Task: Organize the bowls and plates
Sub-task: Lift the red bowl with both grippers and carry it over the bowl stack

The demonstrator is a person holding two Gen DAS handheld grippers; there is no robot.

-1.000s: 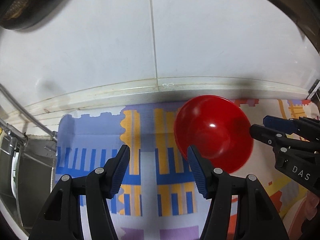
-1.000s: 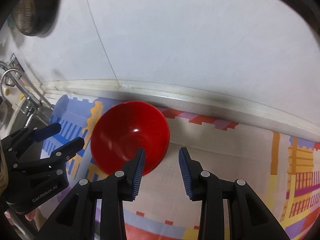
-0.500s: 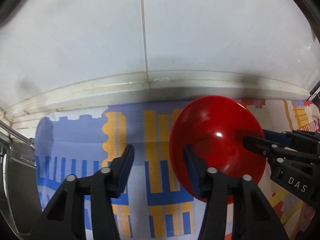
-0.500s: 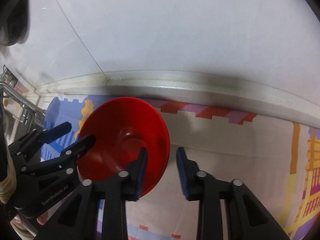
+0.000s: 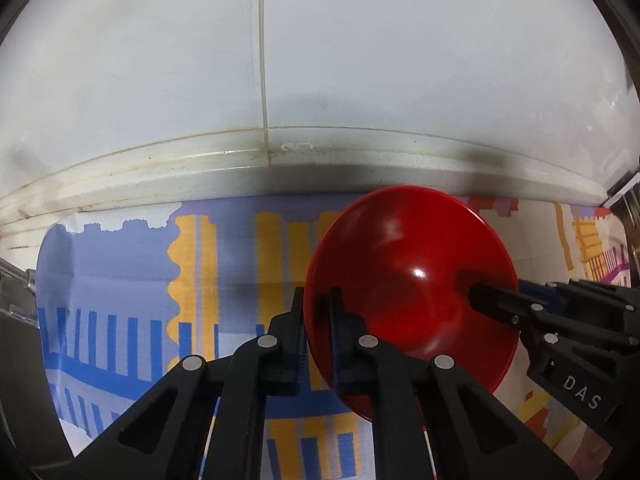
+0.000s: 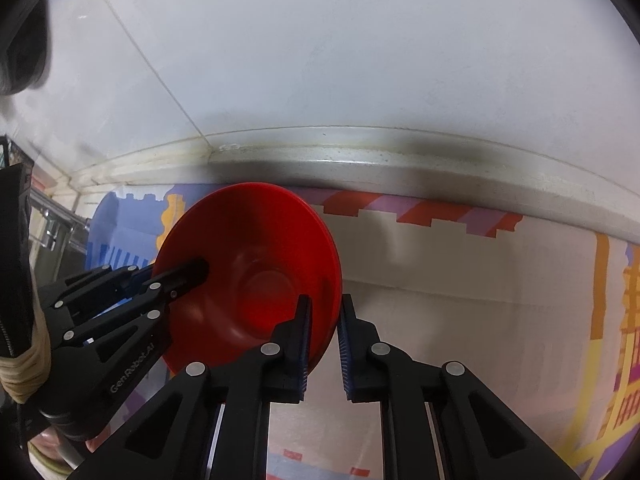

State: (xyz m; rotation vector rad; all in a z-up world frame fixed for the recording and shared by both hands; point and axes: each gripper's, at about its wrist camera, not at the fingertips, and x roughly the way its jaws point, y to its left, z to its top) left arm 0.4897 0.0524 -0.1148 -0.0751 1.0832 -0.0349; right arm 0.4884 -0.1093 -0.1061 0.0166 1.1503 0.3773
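above patterned mat (image 5: 120, 280): glossy red bowl (image 5: 412, 280), tilted; left gripper (image 5: 318, 328) and right gripper (image 6: 322, 332) each pinching rim

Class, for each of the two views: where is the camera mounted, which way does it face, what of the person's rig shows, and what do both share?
Left wrist: on the left gripper, facing the white tiled wall; its fingers straddle the red bowl rim.
Right wrist: on the right gripper, facing the same wall, straddling the opposite rim.
Shared: bowl, patterned mat, each other's gripper.
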